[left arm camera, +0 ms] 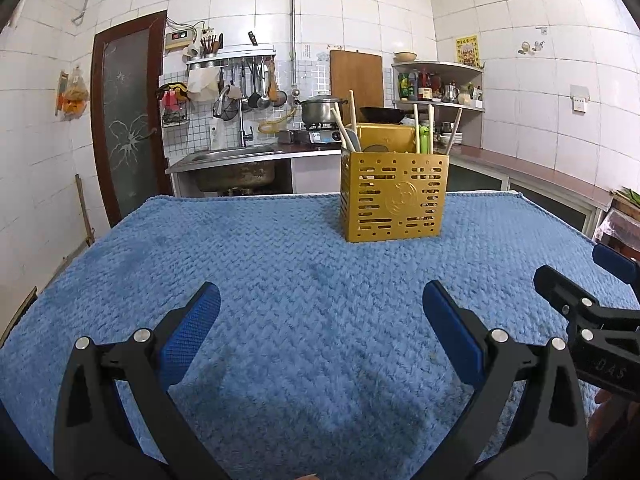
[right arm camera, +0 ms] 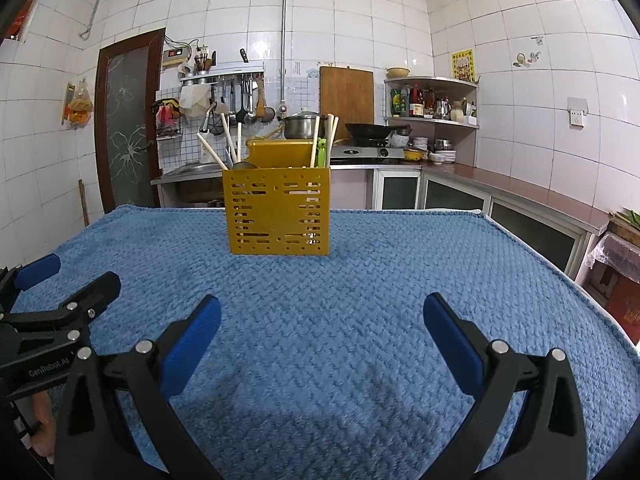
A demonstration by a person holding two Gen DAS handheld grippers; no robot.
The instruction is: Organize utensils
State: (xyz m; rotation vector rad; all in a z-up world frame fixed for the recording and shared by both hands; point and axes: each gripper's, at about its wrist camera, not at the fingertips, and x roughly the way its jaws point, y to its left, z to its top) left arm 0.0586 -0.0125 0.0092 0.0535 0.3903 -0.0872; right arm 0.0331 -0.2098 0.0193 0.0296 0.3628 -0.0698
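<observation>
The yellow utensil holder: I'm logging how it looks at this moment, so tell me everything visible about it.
The yellow utensil holder is a boxy caddy, plastic by its look, its front wall pierced with rows of slots and small holes around a round embossed emblem. A taller solid back panel rises behind. It stands upright on the blue towel, toward the far edge. Pale chopsticks lean out of the left and right ends, beside a green utensil and a dark spoon-like piece. Neither gripper touches it.

Nubby cloth towel (left arm camera: 280, 280); seemingly plastic holder (left arm camera: 394, 196).
</observation>
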